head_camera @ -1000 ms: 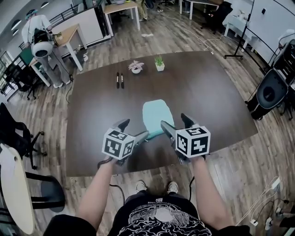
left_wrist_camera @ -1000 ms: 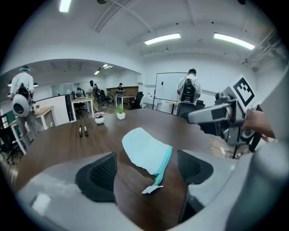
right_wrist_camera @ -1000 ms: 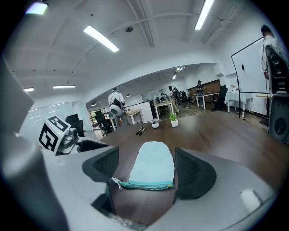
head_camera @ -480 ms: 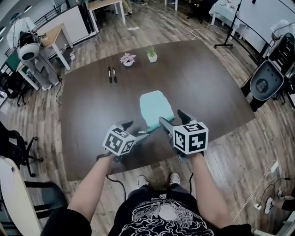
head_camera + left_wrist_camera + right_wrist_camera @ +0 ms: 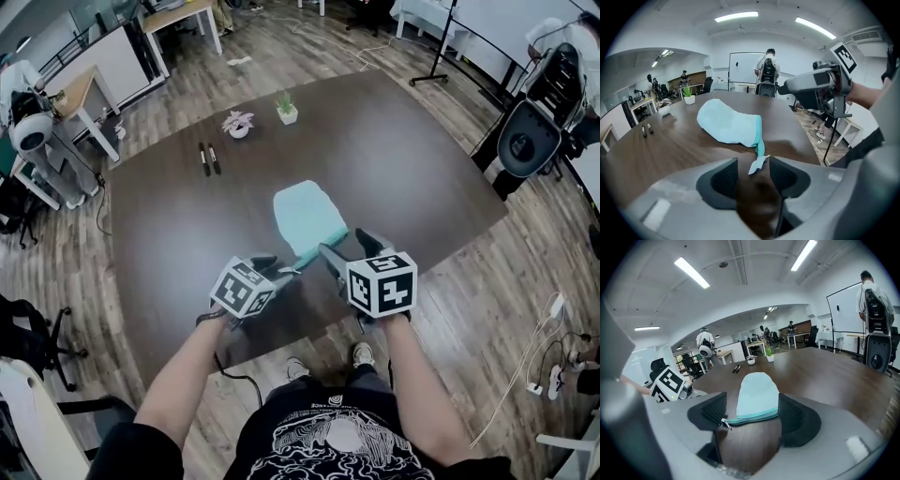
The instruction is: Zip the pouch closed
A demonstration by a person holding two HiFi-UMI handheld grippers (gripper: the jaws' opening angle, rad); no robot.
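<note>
A light teal pouch [image 5: 306, 216] lies flat on the dark brown table [image 5: 412, 159], its zipper end toward me. In the left gripper view the pouch [image 5: 727, 123] lies ahead, and a pale tab [image 5: 758, 164] at its near corner sits between the jaws without being pinched. My left gripper [image 5: 283, 272] is closing, low at that corner. My right gripper [image 5: 339, 251] is open and straddles the zipper end. In the right gripper view the teal zipper [image 5: 752, 418] runs across between the jaws, with its slider [image 5: 724, 423] by the left jaw.
Two dark markers [image 5: 208, 157] and two small potted plants [image 5: 237, 123] [image 5: 286, 108] stand at the table's far side. The near table edge runs just under both grippers. Chairs, desks and a person at a whiteboard [image 5: 768, 70] surround the table.
Both grippers have come down and closer to the pouch's near end. The left gripper's jaws have narrowed and it has rolled. The pouch has not moved.
</note>
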